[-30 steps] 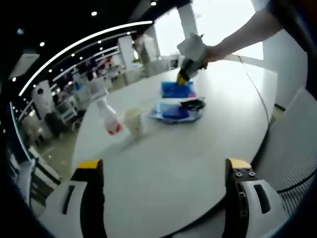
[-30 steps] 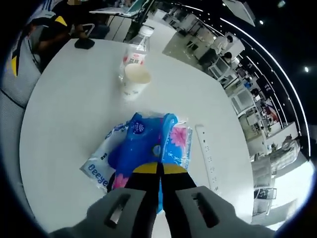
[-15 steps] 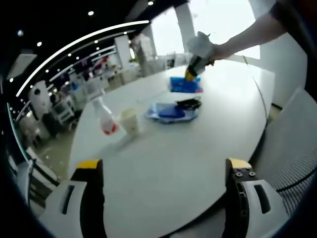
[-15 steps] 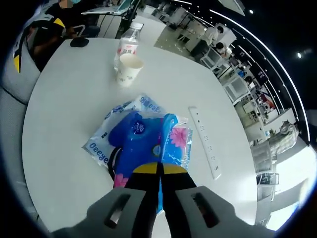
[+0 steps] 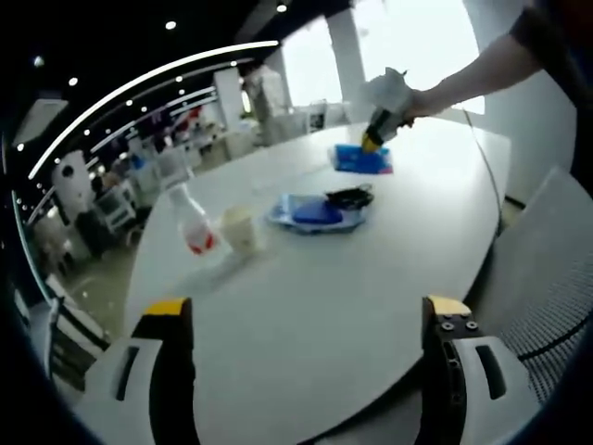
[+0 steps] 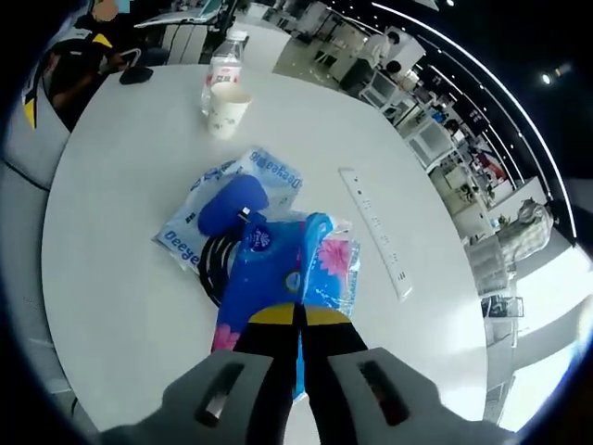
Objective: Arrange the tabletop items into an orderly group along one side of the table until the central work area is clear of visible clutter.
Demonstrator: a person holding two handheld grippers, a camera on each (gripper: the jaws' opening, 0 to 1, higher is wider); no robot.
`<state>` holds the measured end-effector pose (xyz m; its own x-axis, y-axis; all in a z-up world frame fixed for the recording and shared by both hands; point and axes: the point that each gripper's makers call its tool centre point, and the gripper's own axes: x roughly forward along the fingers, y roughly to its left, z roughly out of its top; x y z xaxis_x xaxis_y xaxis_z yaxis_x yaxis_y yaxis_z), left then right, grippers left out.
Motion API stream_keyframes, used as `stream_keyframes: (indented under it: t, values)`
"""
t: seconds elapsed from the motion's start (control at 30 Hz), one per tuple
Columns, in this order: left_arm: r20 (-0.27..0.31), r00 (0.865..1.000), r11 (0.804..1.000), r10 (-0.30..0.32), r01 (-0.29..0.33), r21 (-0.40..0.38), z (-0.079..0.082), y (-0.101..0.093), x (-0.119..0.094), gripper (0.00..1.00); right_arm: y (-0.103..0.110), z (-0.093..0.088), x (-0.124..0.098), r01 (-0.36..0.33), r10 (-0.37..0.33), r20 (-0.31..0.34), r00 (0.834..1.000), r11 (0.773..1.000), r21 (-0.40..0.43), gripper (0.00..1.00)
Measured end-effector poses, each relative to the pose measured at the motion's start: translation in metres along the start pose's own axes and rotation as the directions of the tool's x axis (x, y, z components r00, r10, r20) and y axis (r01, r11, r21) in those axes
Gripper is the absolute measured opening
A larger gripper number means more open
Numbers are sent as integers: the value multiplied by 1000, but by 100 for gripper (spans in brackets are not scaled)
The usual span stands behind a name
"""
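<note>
Carrying the blue tissue pack toward the table's edge

Left gripper view: the left gripper (image 5: 306,324) hovers released, jaws wide apart, over the round white table (image 5: 371,278); beyond, a clear plastic bottle with a red label (image 5: 193,227) stands just beside a white paper cup (image 5: 239,230), contents untellable. Right gripper view: the right gripper (image 6: 298,320) is clenched on the blue plastic tissue pack with pink flowers (image 6: 287,273), lifted near the flat blue-and-white wipes packet (image 6: 218,213), where a coiled black cable (image 6: 215,269) lies. Next, probably, set it down beside the cup.
</note>
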<state>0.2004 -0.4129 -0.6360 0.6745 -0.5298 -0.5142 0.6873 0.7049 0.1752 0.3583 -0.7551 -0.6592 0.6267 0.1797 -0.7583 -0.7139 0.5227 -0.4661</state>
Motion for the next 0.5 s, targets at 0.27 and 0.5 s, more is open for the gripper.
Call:
stream_keyframes:
  t: [0.27,0.5]
  values:
    - [-3,1000,1000,-16,16,6,-2,-4,0,99,0,-22,-6,15,-14,-29,999,999,39,0]
    - [-2,1000,1000,-23,23,1,-2,-5,-1,99,6,-42,-8,16,-13,-56,998,998,67,0]
